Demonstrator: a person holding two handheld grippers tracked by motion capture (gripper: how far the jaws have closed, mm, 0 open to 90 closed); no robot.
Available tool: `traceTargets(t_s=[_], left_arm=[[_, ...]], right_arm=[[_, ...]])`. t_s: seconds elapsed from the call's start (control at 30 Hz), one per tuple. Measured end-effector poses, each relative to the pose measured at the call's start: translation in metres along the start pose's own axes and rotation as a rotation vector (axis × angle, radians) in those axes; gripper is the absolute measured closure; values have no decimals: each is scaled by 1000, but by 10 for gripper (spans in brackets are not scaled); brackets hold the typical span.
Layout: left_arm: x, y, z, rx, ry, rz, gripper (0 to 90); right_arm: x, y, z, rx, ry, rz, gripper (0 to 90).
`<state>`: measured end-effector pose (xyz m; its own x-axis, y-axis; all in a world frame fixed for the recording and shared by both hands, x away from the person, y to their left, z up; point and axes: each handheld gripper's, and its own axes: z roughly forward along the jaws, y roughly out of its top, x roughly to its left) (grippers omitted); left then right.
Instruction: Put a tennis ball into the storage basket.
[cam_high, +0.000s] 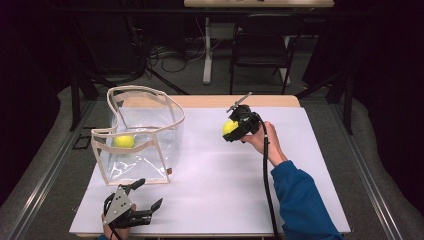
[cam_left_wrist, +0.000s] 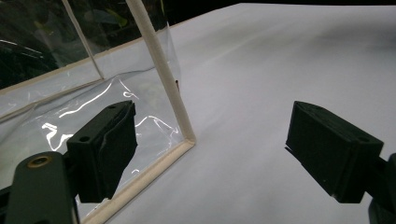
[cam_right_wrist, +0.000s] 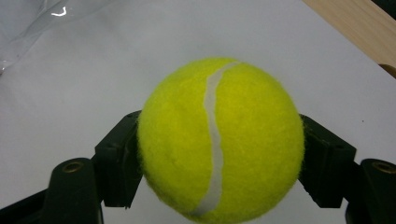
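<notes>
Your right gripper (cam_right_wrist: 219, 158) clamps the tennis ball (cam_right_wrist: 219, 140) — fuzzy yellow-green, 1 curved white seam — squarely between its 2 jaws, lifted above the white table (cam_right_wrist: 93, 84).

Ball (cam_right_wrist: 219, 140): fuzzy yellow felt, smooth white seam. Bag (cam_high: 145, 135): clear glossy plastic, crinkled, cream cloth trim. Table (cam_high: 215, 175): matt white sheet; bare wood at far edge. Claw (cam_left_wrist: 224, 149) pads: matt black plastic.
</notes>
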<state>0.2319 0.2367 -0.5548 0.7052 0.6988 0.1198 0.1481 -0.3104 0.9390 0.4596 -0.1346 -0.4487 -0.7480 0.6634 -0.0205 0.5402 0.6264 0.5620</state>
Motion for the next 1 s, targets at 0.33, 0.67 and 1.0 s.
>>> traceTargets(t_s=[0.33, 0.67, 1.0], left_arm=[[0, 0, 1, 5, 0, 3, 159], [0, 0, 0, 2, -1, 0, 159], [1, 0, 1, 5, -2, 1, 159]], right_arm=[[5, 12, -1, 2, 2, -26, 263], [10, 23, -6, -17, 6, -45, 264], [16, 30, -8, -15, -1, -72, 263]])
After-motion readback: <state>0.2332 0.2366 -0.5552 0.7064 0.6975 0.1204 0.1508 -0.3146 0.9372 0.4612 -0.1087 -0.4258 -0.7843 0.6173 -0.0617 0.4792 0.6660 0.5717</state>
